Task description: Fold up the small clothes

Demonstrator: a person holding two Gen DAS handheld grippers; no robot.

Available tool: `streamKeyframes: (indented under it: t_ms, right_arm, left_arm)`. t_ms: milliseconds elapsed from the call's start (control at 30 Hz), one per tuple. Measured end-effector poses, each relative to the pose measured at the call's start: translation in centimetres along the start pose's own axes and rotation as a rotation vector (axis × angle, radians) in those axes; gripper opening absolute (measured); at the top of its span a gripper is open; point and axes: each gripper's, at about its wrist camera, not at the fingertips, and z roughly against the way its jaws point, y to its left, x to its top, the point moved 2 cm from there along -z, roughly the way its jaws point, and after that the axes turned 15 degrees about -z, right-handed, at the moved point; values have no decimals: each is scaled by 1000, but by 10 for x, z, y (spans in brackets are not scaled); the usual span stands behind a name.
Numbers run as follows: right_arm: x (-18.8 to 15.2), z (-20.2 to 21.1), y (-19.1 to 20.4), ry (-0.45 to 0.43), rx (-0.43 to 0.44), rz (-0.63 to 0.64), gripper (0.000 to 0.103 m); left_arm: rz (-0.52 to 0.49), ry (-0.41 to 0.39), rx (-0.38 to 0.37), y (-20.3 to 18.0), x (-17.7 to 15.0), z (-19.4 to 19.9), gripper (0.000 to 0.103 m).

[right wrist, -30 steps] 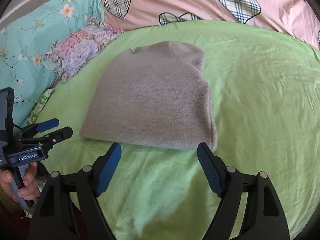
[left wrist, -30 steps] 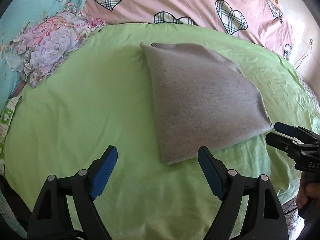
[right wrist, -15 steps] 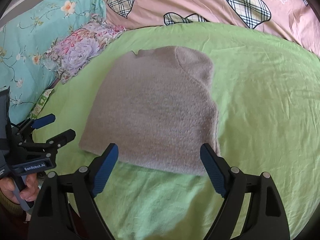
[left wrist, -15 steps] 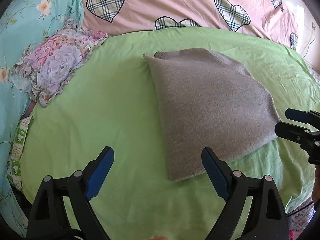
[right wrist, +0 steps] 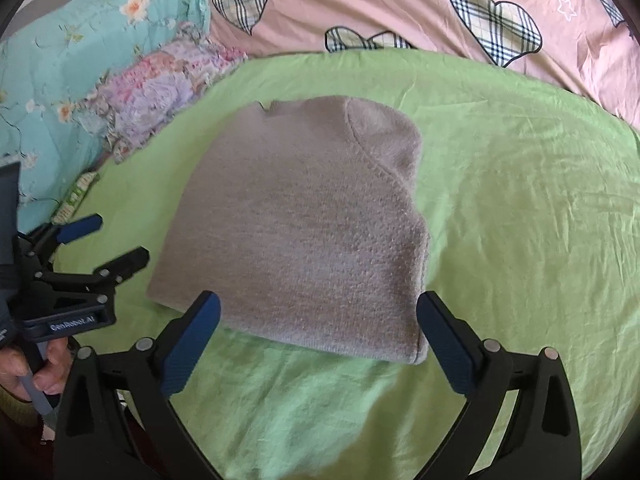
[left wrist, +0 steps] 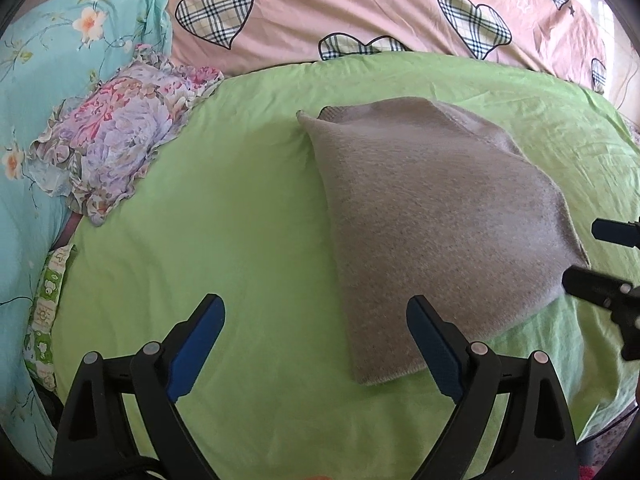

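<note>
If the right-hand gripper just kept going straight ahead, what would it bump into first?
Most likely the near hem of the folded grey sweater, which lies between the open fingers of the right gripper on the green sheet. Its height above the cloth is unclear.

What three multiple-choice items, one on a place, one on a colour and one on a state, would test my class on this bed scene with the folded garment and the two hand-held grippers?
1. Where does the grey folded garment lie?
A. on the green sheet
B. on the floral cushion
C. on the pink heart-print cover

2. What colour are the pads on the fingers of the right hand-held gripper?
A. red
B. blue
C. yellow

3. What state is the left hand-held gripper in?
A. shut on the garment
B. shut on nothing
C. open, holding nothing

Answers:
1. A, since green sheet shows all round the garment's edges.
2. B, since both inner faces of the fingers are blue in the right wrist view.
3. C, since its fingers stand wide apart with bare sheet between them in the left wrist view.
</note>
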Motion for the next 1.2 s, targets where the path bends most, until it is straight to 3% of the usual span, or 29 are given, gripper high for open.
streamKeyframes:
  t_ms: [133,700,1200]
  right_arm:
    - [2,-5,4,9,-21,27,99]
    - [21,-23,4,53,34,-40,99]
    - [21,-25,6,39,35,-40,99]
  left_arm:
    - [10,9,0,3,4,-6,93]
    - [74,-3,-45,3,8,-13,93]
    - [79,-21,-58,-4,11,-8,93]
